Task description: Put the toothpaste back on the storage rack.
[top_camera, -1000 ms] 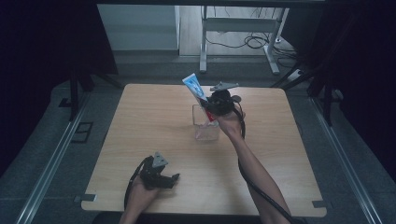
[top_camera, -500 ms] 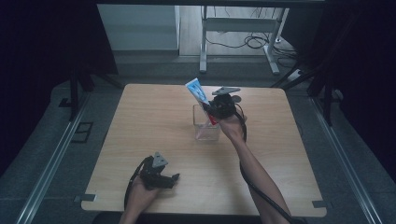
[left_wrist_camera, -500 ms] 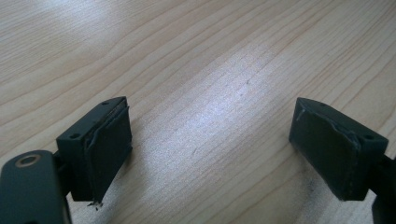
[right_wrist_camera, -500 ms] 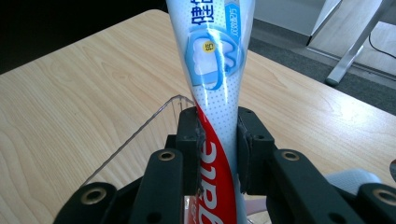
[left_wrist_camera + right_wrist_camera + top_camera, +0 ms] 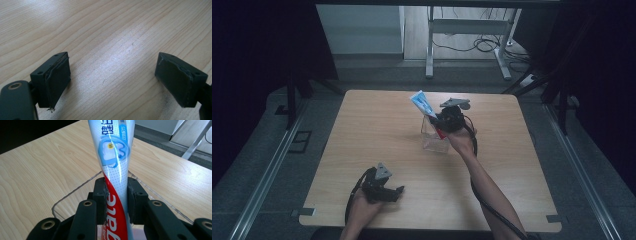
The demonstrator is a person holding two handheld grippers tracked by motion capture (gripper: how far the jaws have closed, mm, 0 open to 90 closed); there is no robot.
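right gripper (image 5: 438, 121) holds a toothpaste tube (image 5: 426, 110) over a clear plastic container (image 5: 435, 140) near the middle of the desk (image 5: 362, 125), a bit toward the far side. tube is soft glossy plastic, flat at the crimped end, white-blue with a dotted pattern up top and a red band with white letters lower down. in the right gripper view the tube (image 5: 113, 170) runs straight up between the black fingers (image 5: 99, 195), which pinch it on both flat sides with pads pressing in; the lower end is hidden behind the gripper body. from the high view its long axis is tilted, with the crimped end up and toward the far left and the red end down at the container mouth. container (image 5: 75, 192) is thin-walled, see-through and boxy with straight edges. desk is light wood grain, matte. left gripper (image 5: 398, 192) sits low at the near edge, its fingers (image 5: 53, 80) spread wide with nothing between them, rubbery pads worn at the edges, bare wood under them.
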